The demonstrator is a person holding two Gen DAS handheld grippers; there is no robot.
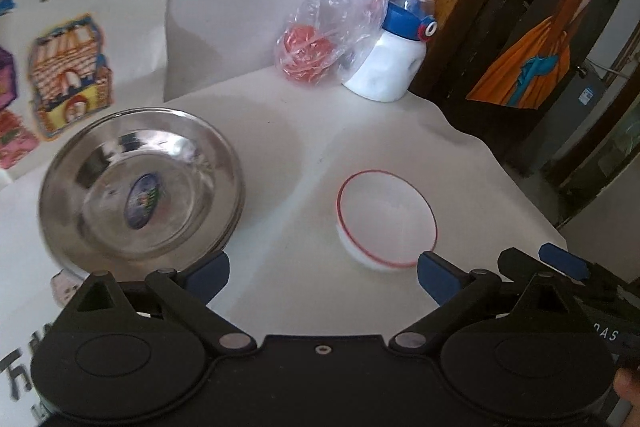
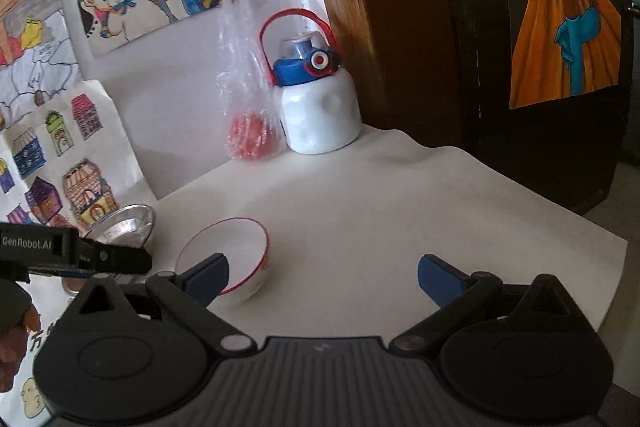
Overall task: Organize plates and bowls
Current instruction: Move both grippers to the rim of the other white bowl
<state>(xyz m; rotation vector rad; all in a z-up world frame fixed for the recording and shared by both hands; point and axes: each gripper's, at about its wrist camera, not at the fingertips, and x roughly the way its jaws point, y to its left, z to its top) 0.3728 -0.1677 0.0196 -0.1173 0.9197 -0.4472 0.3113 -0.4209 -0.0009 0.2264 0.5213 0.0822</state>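
A stack of shiny steel plates (image 1: 140,187) with a blue sticker in the middle sits on the white table at the left; its edge shows in the right wrist view (image 2: 128,225). A white bowl with a red rim (image 1: 386,219) stands to its right and also shows in the right wrist view (image 2: 230,259). My left gripper (image 1: 322,273) is open and empty, its left fingertip beside the plates' near rim. My right gripper (image 2: 322,277) is open and empty, its left fingertip in front of the bowl.
A clear plastic bag with red contents (image 1: 316,47) and a white bottle with a blue and red lid (image 1: 394,63) stand at the back by the wall. Children's drawings (image 1: 68,75) hang at the left. A dark wooden door (image 2: 500,27) is beyond the table's right edge (image 2: 580,227).
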